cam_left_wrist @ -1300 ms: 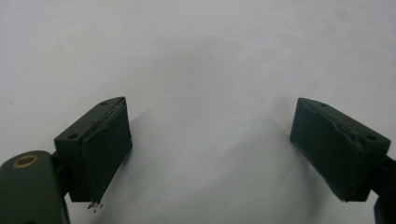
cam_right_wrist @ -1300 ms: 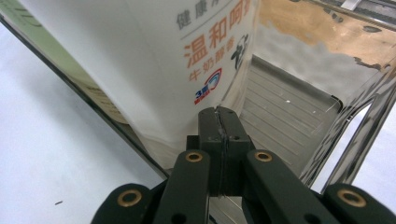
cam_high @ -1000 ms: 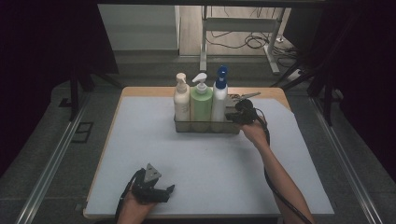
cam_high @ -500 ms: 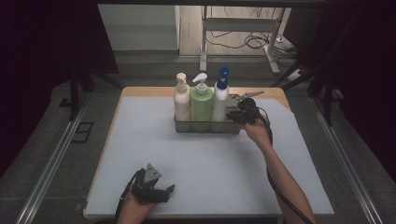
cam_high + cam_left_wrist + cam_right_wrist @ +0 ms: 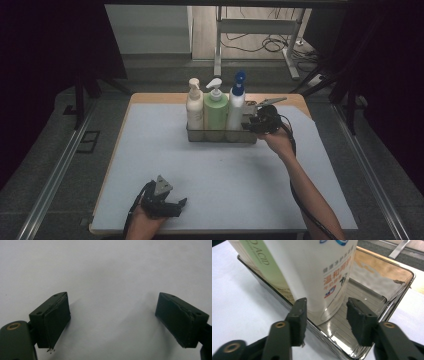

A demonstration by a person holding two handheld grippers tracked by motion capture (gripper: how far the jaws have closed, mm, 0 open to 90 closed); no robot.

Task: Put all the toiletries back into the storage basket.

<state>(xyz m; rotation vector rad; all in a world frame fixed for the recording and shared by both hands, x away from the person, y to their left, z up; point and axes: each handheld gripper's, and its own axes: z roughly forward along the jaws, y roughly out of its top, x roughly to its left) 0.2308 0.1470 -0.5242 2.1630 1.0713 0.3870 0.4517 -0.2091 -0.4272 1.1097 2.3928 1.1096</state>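
Right gripper [image 5: 325, 322] jaws have just been opening, now half apart and gripping nothing, with the white bottle [image 5: 317, 277] just beyond them standing in the metal tray [image 5: 387, 302], likely released there; left gripper [image 5: 112, 322] wide open, empty, idle over mat [image 5: 105, 270].

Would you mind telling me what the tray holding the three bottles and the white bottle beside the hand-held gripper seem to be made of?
Rectangular tray: probably polished metal; its floor and walls mirror the surroundings. White blue-capped bottle: likely glossy plastic, opaque and smooth, with printed lettering.
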